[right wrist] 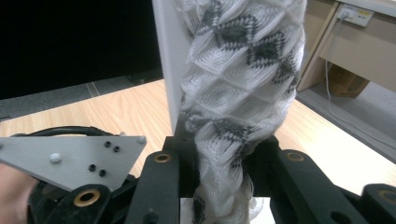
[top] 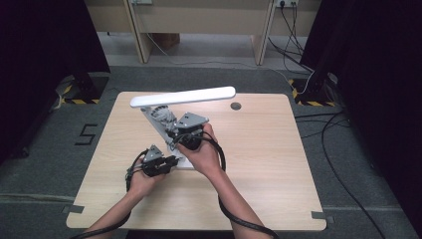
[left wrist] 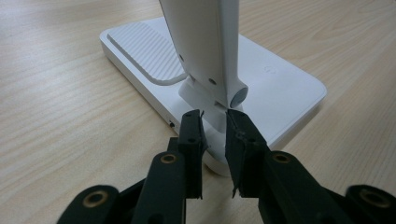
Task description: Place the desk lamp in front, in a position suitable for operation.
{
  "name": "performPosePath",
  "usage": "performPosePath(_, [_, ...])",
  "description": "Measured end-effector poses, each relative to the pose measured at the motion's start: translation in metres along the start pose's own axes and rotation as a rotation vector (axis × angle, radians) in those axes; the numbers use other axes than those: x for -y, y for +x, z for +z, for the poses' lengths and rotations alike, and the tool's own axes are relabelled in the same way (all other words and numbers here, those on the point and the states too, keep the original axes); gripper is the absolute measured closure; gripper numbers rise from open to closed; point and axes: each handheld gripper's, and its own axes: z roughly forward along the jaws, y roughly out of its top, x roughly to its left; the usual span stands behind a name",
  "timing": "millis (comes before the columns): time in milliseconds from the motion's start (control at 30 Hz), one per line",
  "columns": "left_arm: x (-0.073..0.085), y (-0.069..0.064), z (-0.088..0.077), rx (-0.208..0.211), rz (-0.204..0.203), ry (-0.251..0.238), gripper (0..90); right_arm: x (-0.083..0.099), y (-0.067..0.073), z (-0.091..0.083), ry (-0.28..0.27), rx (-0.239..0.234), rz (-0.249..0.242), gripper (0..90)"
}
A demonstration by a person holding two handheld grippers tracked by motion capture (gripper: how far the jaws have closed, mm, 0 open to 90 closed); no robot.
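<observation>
A white desk lamp stands on the wooden table (top: pixel 259 149), its long head (top: pixel 182 96) level above the slanted arm (top: pixel 158 124). A white and grey braided cord (right wrist: pixel 233 93) is wound around the arm (right wrist: pixel 166 60). My right gripper (right wrist: pixel 219 144) is shut on that cord partway up the arm (top: pixel 171 130). In the left gripper view the flat base (left wrist: pixel 280 88) lies ahead, and my left gripper (left wrist: pixel 215 116) is shut on the white hinge post (left wrist: pixel 214 137) at the foot of the arm (left wrist: pixel 205 37). In the high view the left gripper (top: pixel 166 163) sits at the base's left side.
A round cable hole (top: pixel 236 106) sits near the table's far edge. Black cables (top: pixel 343 169) trail over the grey floor at the right. Dark curtains flank both sides. The left gripper's grey plate (right wrist: pixel 70 158) shows low left in the right gripper view.
</observation>
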Motion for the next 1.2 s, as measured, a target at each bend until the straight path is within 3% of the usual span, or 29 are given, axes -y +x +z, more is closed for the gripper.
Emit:
performPosePath(367, [0.0, -0.001, 0.0, 0.005, 0.0, 0.007, 76.0, -0.007, 0.003, -0.008, -0.036, -0.049, -0.007, 71.8])
performPosePath(500, [-0.001, 0.0, 0.0, -0.001, 0.01, 0.006, 76.1, -0.006, 0.003, -0.006, -0.021, -0.054, -0.001, 72.5])
performPosePath(633, [-0.001, -0.001, 0.0, 0.001, 0.009, 0.006, 76.1, 0.001, -0.002, -0.001, -0.009, -0.065, -0.004, 72.8])
performPosePath(1200, [-0.001, -0.001, 0.0, -0.001, 0.017, 0.012, 76.0, 0.036, -0.017, 0.016, 0.077, -0.063, 0.093, 73.3])
